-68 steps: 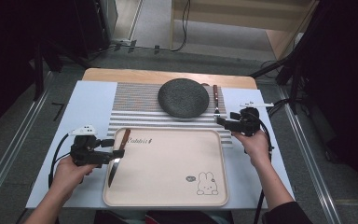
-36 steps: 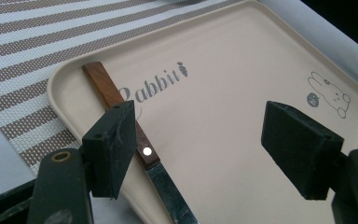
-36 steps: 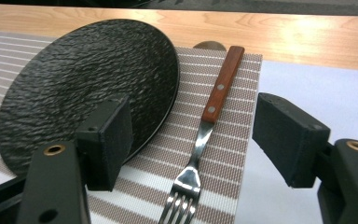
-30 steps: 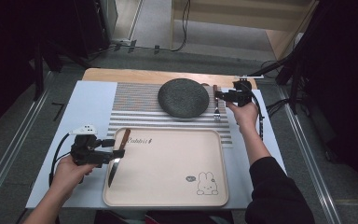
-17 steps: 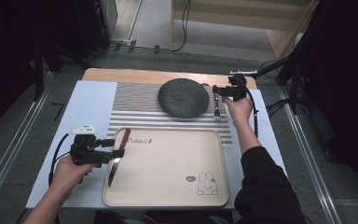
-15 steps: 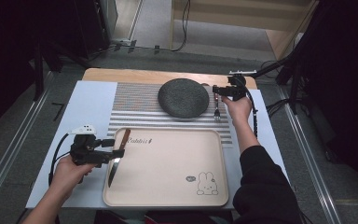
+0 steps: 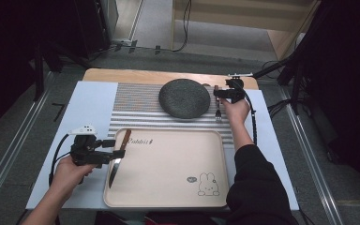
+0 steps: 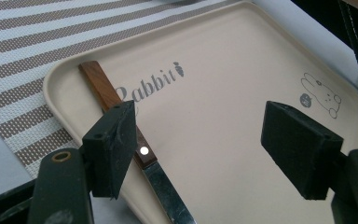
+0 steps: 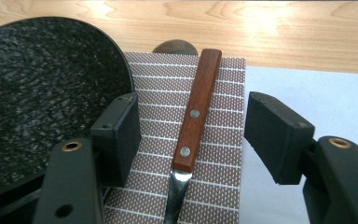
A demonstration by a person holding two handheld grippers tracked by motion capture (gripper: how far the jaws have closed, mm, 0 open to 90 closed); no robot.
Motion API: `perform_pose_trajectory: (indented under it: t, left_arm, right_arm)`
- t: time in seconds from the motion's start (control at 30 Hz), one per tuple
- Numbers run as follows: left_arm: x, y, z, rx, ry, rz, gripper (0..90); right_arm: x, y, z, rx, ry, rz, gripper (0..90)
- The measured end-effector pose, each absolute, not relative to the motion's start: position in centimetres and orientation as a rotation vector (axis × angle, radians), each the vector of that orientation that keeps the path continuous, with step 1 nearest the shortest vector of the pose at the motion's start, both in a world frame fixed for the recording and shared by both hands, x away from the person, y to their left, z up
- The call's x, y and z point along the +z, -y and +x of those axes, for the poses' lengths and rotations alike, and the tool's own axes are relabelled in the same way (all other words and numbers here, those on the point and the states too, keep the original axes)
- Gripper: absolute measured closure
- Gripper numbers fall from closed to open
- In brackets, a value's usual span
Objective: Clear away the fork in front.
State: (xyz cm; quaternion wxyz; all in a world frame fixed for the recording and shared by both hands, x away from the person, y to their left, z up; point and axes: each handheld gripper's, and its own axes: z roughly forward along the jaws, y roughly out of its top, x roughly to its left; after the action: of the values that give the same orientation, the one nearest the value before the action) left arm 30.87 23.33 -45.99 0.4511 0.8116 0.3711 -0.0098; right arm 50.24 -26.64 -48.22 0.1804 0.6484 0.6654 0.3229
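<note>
In the high view, the right gripper [image 7: 219, 93] sits in the upper right of the frame, over the wooden handle of a fork [image 7: 218, 108] that lies on the striped mat [image 7: 136, 101] just right of the dark round plate [image 7: 184, 98]. The left gripper [image 7: 113, 147] rests at the lower left, at the left rim of the beige tray [image 7: 168, 164], where a knife [image 7: 118, 157] lies along that edge.

In the left gripper view, the jaws stand wide apart over the tray [image 8: 223, 121]; the knife [image 8: 135, 149] runs from upper left to bottom centre, passing just beside the left pad and untouched by either one.

In the right gripper view, the fork's handle [image 9: 196, 109] lies between the two pads with a gap on each side. The jaws have just been closing, yet neither pad presses on it. The plate [image 9: 42, 88] fills the left of the frame, and the mat [image 9: 214, 140] lies under the fork.
</note>
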Motion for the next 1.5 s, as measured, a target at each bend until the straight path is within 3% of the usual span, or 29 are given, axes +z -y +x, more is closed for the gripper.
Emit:
perform_pose_trajectory:
  t: [0.4, 1.0, 1.5]
  left_arm:
    - [-46.1, -23.2, 30.9, -0.028, -0.915, 2.01, 27.4]
    - [-46.1, -23.2, 30.9, -0.031, -0.915, 2.014, 27.4]
    - [-46.1, -23.1, 30.8, -0.028, -0.911, 2.02, 27.4]
  right_arm:
    - [-49.5, 26.5, 50.3, 0.884, -1.899, 1.852, 41.7]
    - [-50.9, 25.3, 50.3, 0.799, -1.923, 1.806, 63.7]
    - [-51.7, 24.4, 49.3, 0.786, -1.816, 1.781, 69.6]
